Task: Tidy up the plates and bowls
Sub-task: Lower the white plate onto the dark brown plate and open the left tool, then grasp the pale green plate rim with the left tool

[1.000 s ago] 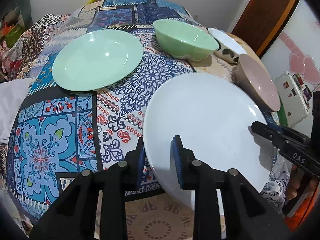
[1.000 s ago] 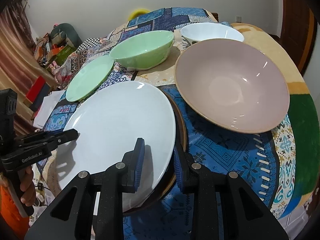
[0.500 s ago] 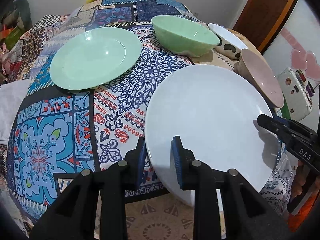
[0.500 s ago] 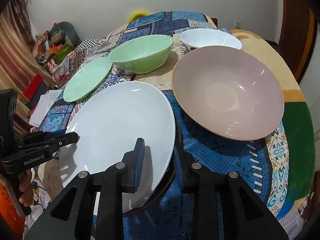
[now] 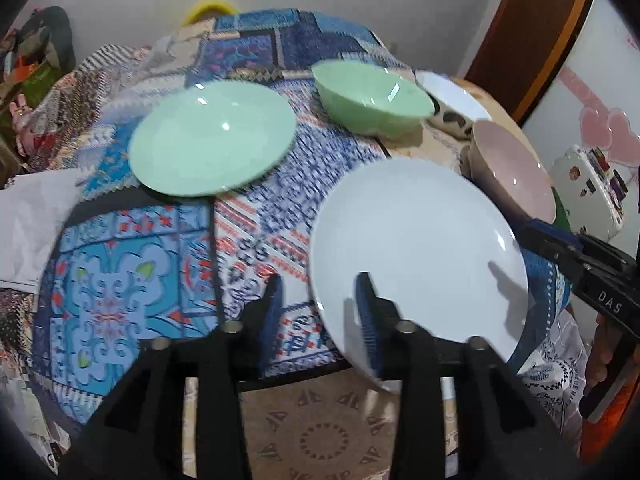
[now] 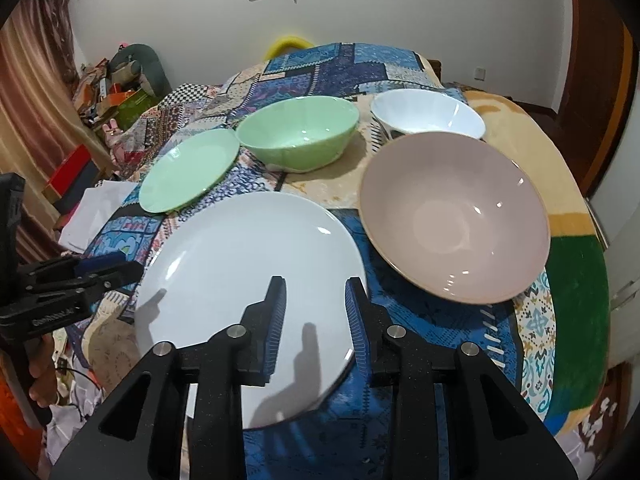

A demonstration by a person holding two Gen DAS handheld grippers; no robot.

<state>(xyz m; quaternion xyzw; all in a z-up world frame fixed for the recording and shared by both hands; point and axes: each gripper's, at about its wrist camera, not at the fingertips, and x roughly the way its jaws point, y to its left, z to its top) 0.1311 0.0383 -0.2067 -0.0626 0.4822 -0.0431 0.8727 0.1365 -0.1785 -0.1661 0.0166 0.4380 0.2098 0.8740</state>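
Note:
A large white plate [image 5: 420,248] [image 6: 248,272] lies on the patterned cloth at the table's near edge. My left gripper [image 5: 320,300] [image 6: 120,268] straddles its left rim. Its jaws are opening and neither pad presses on the rim. My right gripper [image 6: 316,304] [image 5: 536,240] straddles the right rim. Its jaws are opening too, with the left finger [image 6: 276,312] hovering over the plate and casting a shadow on it. Behind stand a green plate [image 5: 212,140] [image 6: 188,168], a green bowl [image 5: 372,100] [image 6: 298,136], a white bowl [image 6: 428,114] and a pink bowl [image 6: 456,216].
The round table [image 6: 576,272] carries a blue patchwork cloth. White paper [image 5: 32,216] lies off its left side. A wooden door [image 5: 532,32] and a white appliance [image 5: 588,188] stand to the right. Clutter fills the far left corner [image 6: 120,88]. A hand [image 6: 40,376] holds each gripper's handle.
The left jaws have spread wider around the white plate's rim and the left view has risen a little. The right jaws have eased apart slightly. The plate now sits flatter on the cloth.

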